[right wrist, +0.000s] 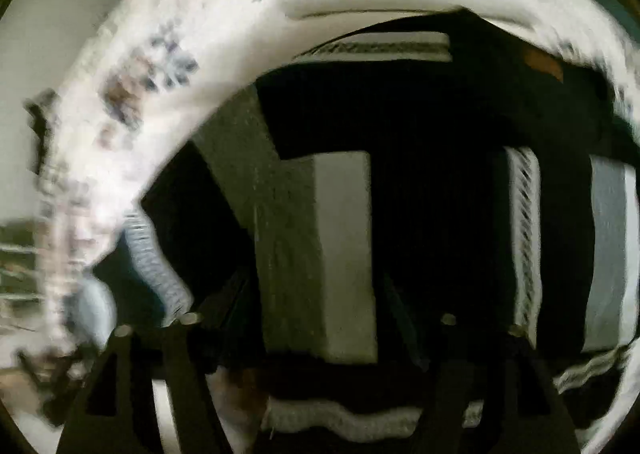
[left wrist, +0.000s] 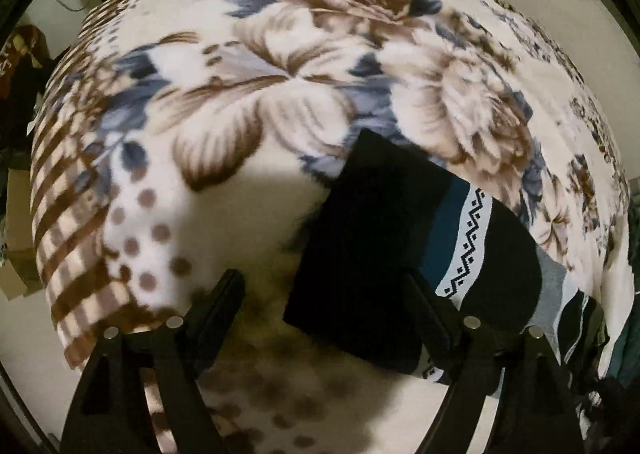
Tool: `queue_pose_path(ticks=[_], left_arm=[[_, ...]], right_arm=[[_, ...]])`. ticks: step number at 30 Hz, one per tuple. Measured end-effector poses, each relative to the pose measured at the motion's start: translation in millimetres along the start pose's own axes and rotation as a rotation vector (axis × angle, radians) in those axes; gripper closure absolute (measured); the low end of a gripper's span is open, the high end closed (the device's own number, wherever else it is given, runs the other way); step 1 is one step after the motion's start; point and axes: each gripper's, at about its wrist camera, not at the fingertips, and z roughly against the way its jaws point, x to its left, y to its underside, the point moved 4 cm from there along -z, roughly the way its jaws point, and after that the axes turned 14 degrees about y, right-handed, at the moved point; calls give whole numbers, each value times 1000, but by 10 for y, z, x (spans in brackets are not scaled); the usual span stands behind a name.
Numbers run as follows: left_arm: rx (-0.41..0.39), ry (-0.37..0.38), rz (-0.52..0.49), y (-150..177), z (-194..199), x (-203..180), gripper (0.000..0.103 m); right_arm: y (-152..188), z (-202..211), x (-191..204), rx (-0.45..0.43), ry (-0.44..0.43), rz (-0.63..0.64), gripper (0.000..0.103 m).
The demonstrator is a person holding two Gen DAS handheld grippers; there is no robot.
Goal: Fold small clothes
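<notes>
Below the left wrist camera, the left gripper (left wrist: 320,294) pointed steeply down at a bed covered by a cream blanket (left wrist: 248,102) printed with brown and blue-grey flowers, dots and stripes. Its two black fingers (left wrist: 218,306) stood wide apart, and nothing was gripped between them. A folded dark garment (left wrist: 372,238) lay flat on the blanket, near the right-hand finger, which overlapped its lower edge in the picture; whether it touched the cloth could not be told. Just beside that garment, to the right, lay a piece with a teal band and a white zigzag-patterned stripe (left wrist: 466,246), and grey and striped fabric showed beyond it at the blanket's edge. From the right wrist camera, the view was blurred. The right gripper (right wrist: 316,318) hung low over a pile of dark clothes (right wrist: 432,214) with white and grey bands, lying on the same blanket (right wrist: 224,66). A grey strip of cloth (right wrist: 320,254) ran between the fingers, which stood fairly narrow; whether their pads pressed on it could not be told.
</notes>
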Motion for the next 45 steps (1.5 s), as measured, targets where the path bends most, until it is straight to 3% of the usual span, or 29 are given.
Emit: queue_pose_path(ticks=[1, 3, 6, 12, 14, 15, 16, 18, 20, 22, 27, 30, 33, 36, 40, 45], left_arm=[[3, 1, -3, -9, -17, -11, 23], [6, 6, -11, -21, -34, -29, 23], [9, 12, -22, -37, -63, -28, 23], [10, 7, -27, -73, -119, -45, 22], [11, -3, -32, -89, -178, -92, 22], [8, -9, -44, -92, -190, -123, 22], [2, -11, -59, -102, -203, -162, 22], [-27, -10, -113, -103, -196, -264, 22], [-54, -25, -163, -95, -176, -343, 64], [-60, -18, -189, -98, -156, -411, 89], [-110, 3, -219, -158, 67, -623, 91], [-150, 49, -258, -199, 345, -868, 91], [-187, 102, -332, -221, 656, -1333, 91], [-183, 171, -427, -113, 842, -1991, 91], [-125, 291, -564, 279, 886, -2981, 91], [26, 442, -740, 1386, 544, -4371, 91]], right_arm=[[-47, -35, 69, -9, 43, 6, 94], [-134, 49, 178, -72, 98, 4, 94], [-188, 262, 351, -138, 94, 17, 94], [-165, 20, 643, -77, 116, 108, 93], [-183, -57, 629, -27, 81, 106, 85], [-187, -32, 569, -1, 1, 83, 71], [-182, 15, 509, 15, -76, 61, 49], [-145, 156, 304, 28, -195, 0, 35], [-68, 274, 86, 22, -231, -31, 35], [40, 318, -171, 16, -195, -51, 35], [405, 210, -739, 58, -126, -119, 35], [538, 111, -1009, 73, -21, -155, 34], [564, 90, -1309, 61, 147, -192, 9], [481, 95, -1558, 27, 241, -197, 6], [389, 173, -1908, 12, 183, -234, 6], [443, 298, -2582, 7, 140, -325, 6]])
